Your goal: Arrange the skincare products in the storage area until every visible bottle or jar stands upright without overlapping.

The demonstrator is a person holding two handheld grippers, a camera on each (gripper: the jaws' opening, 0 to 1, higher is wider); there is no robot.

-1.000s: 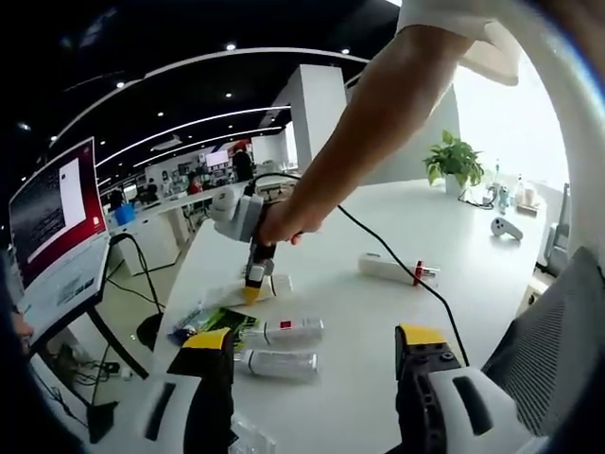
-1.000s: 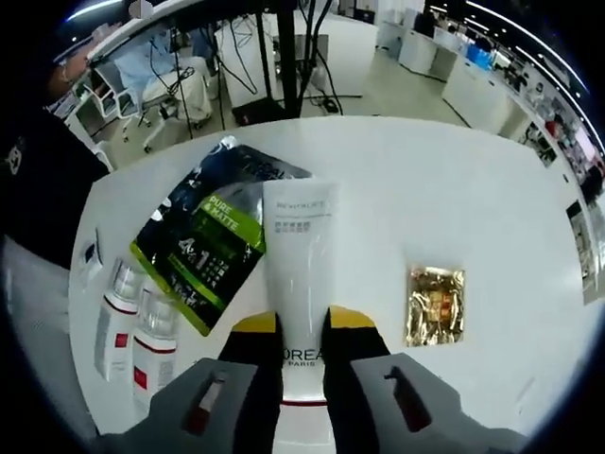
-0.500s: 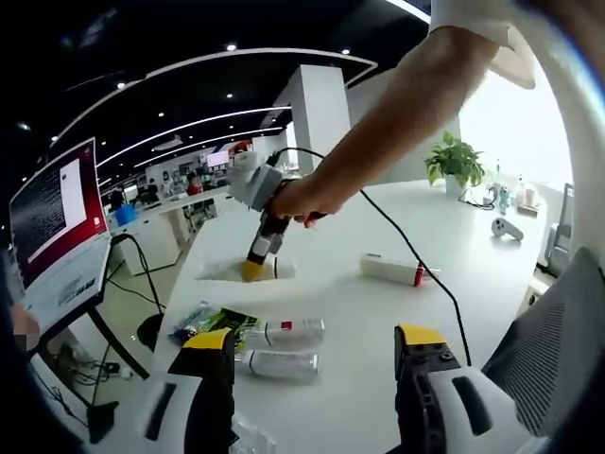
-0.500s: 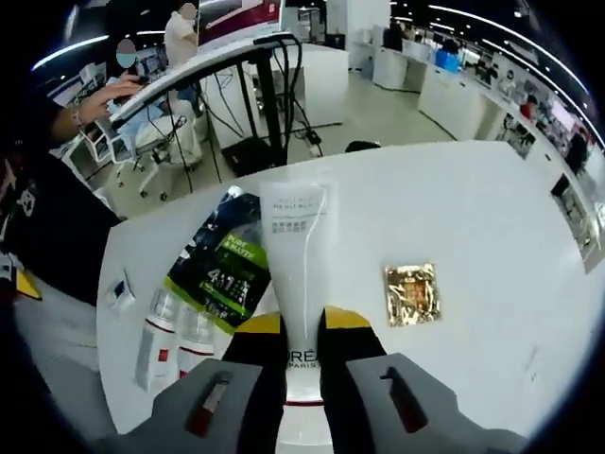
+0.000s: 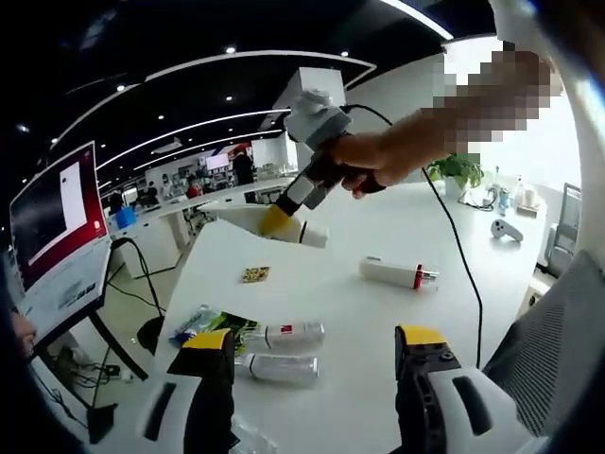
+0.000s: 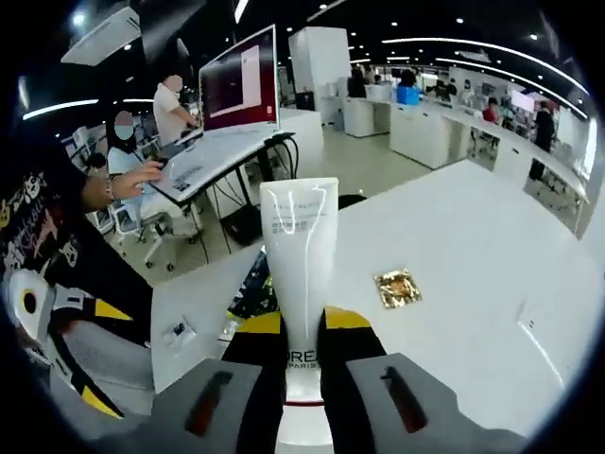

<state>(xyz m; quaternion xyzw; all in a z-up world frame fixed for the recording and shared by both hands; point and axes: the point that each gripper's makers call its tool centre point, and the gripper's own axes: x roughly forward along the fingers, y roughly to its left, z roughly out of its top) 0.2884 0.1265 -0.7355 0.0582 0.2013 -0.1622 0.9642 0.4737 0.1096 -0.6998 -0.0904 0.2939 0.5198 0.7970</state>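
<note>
My right gripper (image 6: 301,342) is shut on a white L'Oreal tube (image 6: 299,248) and holds it in the air above the white table (image 6: 473,255). The left gripper view shows that right gripper (image 5: 282,216) raised, with the tube (image 5: 307,233) sticking out to the right. Two white bottles with red labels (image 5: 286,333) (image 5: 280,367) lie on their sides near my open left gripper (image 5: 317,357). A white tube with a red cap (image 5: 392,271) lies further right. A green sachet (image 5: 216,320) and a gold sachet (image 5: 253,274) lie flat on the table.
The gold sachet (image 6: 397,288) lies just right of the held tube. A monitor (image 5: 57,213) stands off the table's left edge. A plant (image 5: 456,159) and a white controller (image 5: 507,228) sit at the far right. My left gripper (image 6: 43,317) shows at the lower left.
The right gripper has lifted the white tube off the table and raised it high. The gold sachet it lay beside now shows bare on the table. The left gripper has stayed still.
</note>
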